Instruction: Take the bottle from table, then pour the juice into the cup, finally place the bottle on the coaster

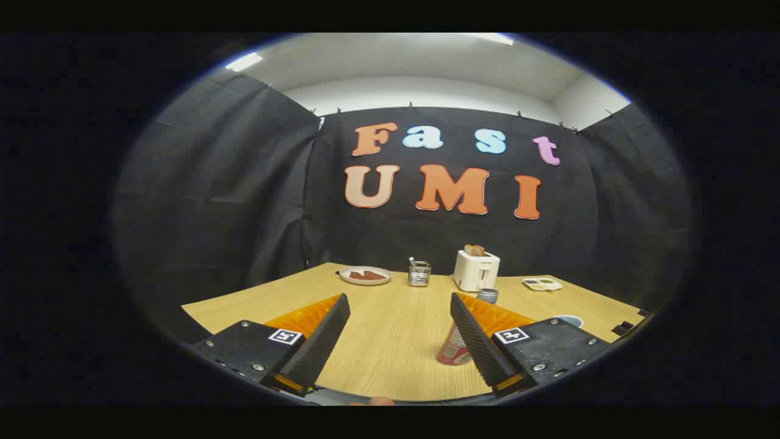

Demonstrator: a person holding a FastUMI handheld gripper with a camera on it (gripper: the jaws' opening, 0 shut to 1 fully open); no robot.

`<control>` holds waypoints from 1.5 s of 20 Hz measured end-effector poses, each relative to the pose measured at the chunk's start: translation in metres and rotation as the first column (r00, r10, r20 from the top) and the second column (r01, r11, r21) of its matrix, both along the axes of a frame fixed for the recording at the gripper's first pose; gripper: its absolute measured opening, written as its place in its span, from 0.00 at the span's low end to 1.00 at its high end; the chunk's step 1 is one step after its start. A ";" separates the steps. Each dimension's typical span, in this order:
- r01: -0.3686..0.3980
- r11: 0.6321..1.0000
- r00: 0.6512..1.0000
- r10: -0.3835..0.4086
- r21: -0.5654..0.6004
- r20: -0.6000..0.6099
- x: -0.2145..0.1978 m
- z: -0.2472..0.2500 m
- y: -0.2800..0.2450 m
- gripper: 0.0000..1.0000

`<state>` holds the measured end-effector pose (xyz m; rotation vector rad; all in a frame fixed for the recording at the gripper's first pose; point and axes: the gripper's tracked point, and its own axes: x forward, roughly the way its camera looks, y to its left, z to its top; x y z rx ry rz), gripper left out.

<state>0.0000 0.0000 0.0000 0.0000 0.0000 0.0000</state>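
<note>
My tool point(399, 305) wide open, holding nothing
Bottle point(454, 349) stands on the tabletop point(390, 341) tucked behind my right finger; cup point(570, 319) further right; toaster point(476, 270) at the back

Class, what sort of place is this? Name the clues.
Probably a mock kitchen in a recording booth: a wooden table with a toaster and plate, before black cloth walls. The gripper is open.

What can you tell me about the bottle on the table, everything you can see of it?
The bottle has a red body with pale markings and a ribbed, greyish cap showing above. It stands roughly upright on the wooden table, largely hidden behind the right finger of the open hand-held gripper, not between the fingers. Whether the finger touches it cannot be told. Nothing grips it.
</note>
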 end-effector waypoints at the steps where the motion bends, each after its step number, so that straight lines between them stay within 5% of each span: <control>1: 0.006 1.000 1.000 -0.006 -0.005 -0.006 0.000 -0.001 -0.003 0.98; 30: 0.122 0.990 0.991 -0.118 0.069 -0.066 0.009 -0.029 -0.073 0.98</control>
